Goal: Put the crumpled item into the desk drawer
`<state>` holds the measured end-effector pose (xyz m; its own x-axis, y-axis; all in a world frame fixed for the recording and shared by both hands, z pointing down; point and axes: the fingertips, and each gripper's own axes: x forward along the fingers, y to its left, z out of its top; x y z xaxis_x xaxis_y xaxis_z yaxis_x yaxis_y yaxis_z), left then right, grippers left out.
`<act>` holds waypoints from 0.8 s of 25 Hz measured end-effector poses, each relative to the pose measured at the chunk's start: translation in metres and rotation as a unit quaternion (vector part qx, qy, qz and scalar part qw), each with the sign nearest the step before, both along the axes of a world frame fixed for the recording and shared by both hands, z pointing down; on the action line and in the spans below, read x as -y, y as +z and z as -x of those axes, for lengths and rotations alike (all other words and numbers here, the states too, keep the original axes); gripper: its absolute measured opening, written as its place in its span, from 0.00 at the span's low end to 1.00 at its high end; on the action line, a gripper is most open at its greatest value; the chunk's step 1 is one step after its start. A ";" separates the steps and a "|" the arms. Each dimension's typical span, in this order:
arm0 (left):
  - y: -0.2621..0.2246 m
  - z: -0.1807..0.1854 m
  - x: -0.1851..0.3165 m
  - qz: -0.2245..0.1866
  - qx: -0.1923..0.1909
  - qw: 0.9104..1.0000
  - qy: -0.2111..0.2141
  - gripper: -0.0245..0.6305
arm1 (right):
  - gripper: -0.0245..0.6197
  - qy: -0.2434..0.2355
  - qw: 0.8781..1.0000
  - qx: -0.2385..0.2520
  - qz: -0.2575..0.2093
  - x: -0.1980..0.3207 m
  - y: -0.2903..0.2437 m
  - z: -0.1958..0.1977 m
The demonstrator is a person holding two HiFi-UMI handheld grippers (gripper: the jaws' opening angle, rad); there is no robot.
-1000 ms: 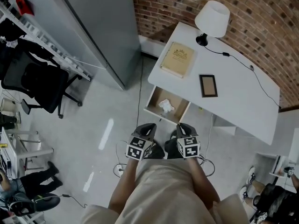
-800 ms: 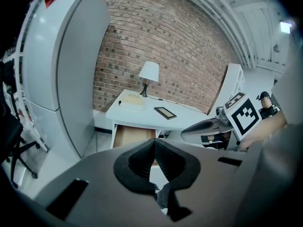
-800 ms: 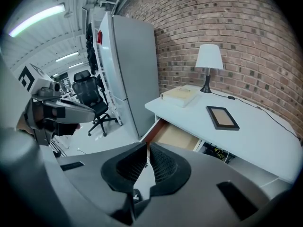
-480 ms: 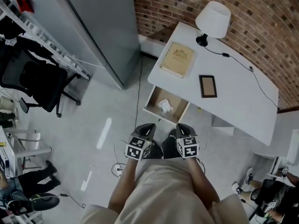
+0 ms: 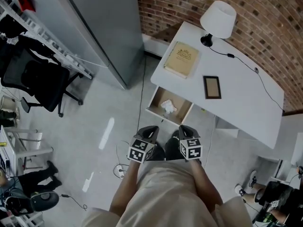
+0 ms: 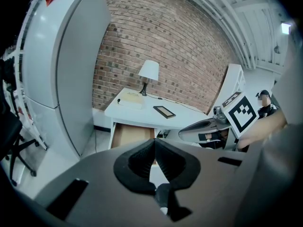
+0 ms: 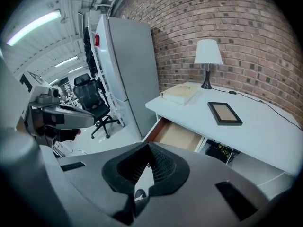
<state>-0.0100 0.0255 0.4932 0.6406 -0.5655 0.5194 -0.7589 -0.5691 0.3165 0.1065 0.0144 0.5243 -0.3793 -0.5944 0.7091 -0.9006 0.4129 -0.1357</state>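
Observation:
A crumpled white paper [image 5: 168, 107] lies inside the open drawer [image 5: 156, 100] of the white desk [image 5: 236, 103]. Both grippers are held close to the person's body, on the near side of the drawer and clear of it. My left gripper [image 5: 151, 128] is shut with nothing between its jaws, which meet in the left gripper view [image 6: 154, 142]. My right gripper [image 5: 184, 128] is likewise shut and empty [image 7: 148, 146]. The gripper views show the drawer's brown inside [image 6: 132, 135] [image 7: 177, 134], but the paper is hidden there.
On the desk are a tan book [image 5: 181, 59], a white lamp [image 5: 217, 20] with its cord, and a dark picture frame [image 5: 212, 87]. A tall grey cabinet [image 5: 94, 27] stands left of the desk, a black office chair [image 5: 38, 84] farther left. Cables lie on the floor [image 5: 124, 169].
Both grippers stay where they were. The head view has shifted slightly, and a person at the lower left edge has moved.

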 end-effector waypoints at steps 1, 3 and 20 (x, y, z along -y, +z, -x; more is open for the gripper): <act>0.000 0.000 0.000 0.000 0.000 1.000 0.000 0.06 | 0.08 0.000 1.000 0.000 0.000 -0.001 0.000 0.000; 0.000 -0.001 0.000 0.002 0.000 1.000 0.001 0.06 | 0.08 0.000 1.000 -0.002 0.002 -0.002 0.001 -0.001; 0.002 -0.001 -0.005 0.006 0.000 1.000 0.004 0.06 | 0.08 0.005 1.000 -0.003 0.012 -0.011 0.011 -0.003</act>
